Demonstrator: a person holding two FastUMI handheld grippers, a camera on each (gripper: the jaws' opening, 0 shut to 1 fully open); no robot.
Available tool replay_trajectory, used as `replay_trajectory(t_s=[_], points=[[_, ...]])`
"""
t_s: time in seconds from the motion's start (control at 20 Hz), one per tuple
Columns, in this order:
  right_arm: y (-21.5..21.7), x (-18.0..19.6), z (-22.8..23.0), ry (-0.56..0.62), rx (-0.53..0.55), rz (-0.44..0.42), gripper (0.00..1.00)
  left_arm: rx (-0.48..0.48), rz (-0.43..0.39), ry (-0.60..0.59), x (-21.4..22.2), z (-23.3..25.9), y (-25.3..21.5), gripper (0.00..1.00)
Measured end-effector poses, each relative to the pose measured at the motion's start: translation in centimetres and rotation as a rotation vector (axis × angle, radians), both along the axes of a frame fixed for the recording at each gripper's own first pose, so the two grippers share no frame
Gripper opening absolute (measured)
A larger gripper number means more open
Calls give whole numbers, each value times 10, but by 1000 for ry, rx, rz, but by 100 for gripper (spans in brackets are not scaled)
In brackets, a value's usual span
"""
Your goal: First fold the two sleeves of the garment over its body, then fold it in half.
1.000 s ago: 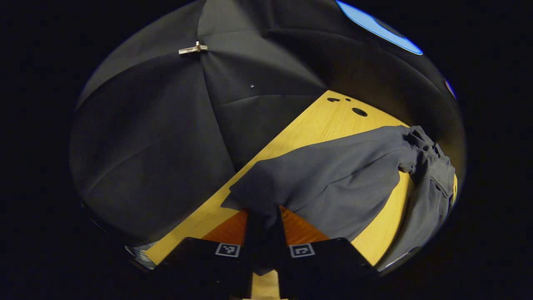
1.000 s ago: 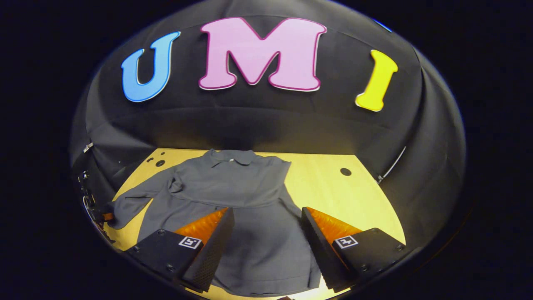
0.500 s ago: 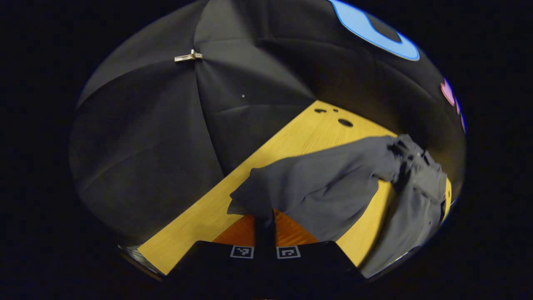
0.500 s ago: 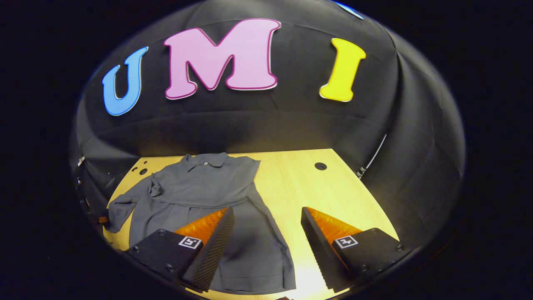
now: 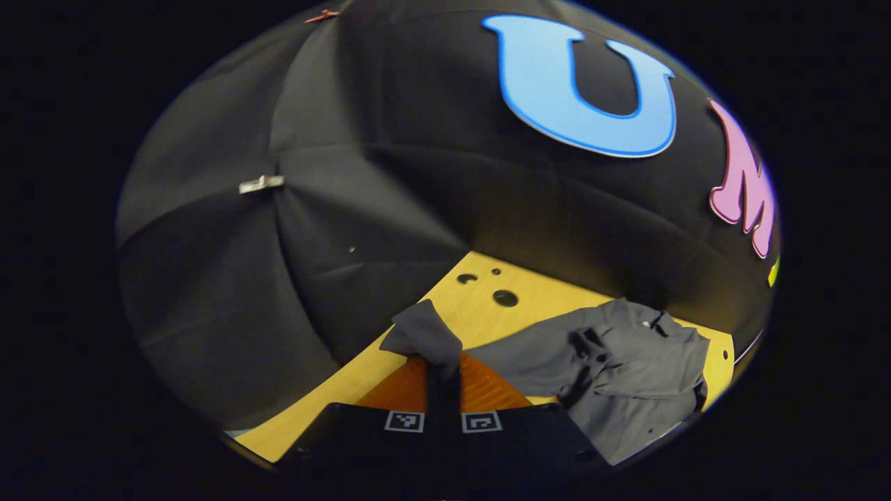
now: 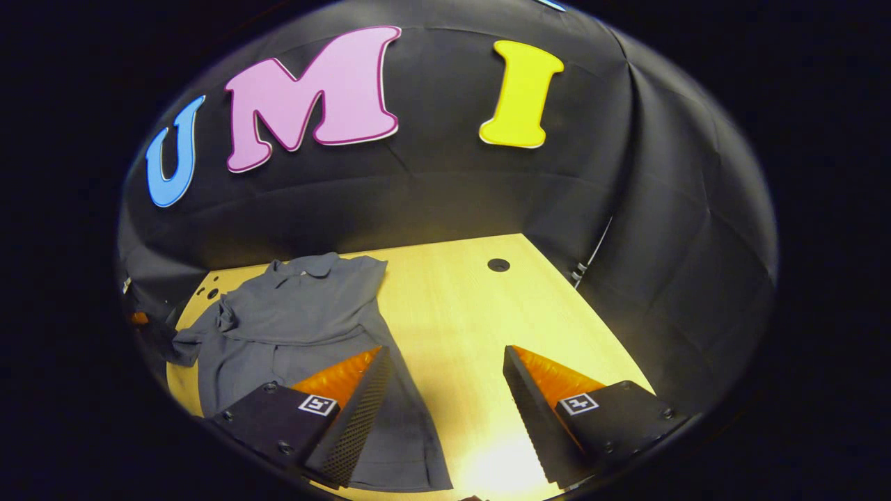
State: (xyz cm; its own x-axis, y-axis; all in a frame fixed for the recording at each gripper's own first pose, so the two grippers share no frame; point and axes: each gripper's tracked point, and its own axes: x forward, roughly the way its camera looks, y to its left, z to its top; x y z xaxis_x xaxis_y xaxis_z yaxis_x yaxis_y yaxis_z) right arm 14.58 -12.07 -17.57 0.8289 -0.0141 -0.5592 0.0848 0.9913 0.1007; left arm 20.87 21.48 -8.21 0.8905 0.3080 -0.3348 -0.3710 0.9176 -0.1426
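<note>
In your left gripper view, your left gripper [image 5: 443, 376] sits at 6 o'clock with its orange fingers [image 5: 487, 391] pressed together on the cuff of the sleeve [image 5: 426, 334], which bunches into a small grey tuft just above the fingertips; this pinch is something your right gripper view cannot make out, since there the sleeve end trails off to the dim edge at 9 o'clock. That right gripper view gives you instead the right gripper [image 6: 445, 376], fingers spread wide with bare table [image 6: 473, 313] between them and nothing held, the left finger over the shirt's hem. Against a second ago, you have lifted and turned the left gripper: the sleeve that stretched long across the view is now drawn short, and the shirt sits lower, toward 4 o'clock. Your right gripper has swung to the right, so the shirt [image 6: 306, 313] has slid from the centre to 8 o'clock. The shirt is grey, collar toward the far wall, lying flat on the yellow wood with its body smooth and creases gathered at the near shoulder. Beyond it, small round holes [image 5: 505, 298] dot the table's far corner.
</note>
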Motion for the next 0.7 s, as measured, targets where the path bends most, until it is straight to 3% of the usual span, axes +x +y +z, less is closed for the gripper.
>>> replay_trajectory(t_s=[0.35, 0.7], points=[[-22, -3, -26, 37, 35, -28, 100, 104, -202, -41, 87, 62, -112, 5], [-28, 1, -44, 61, 50, -36, 100, 208, -492, -85, 144, 95, -282, 5]])
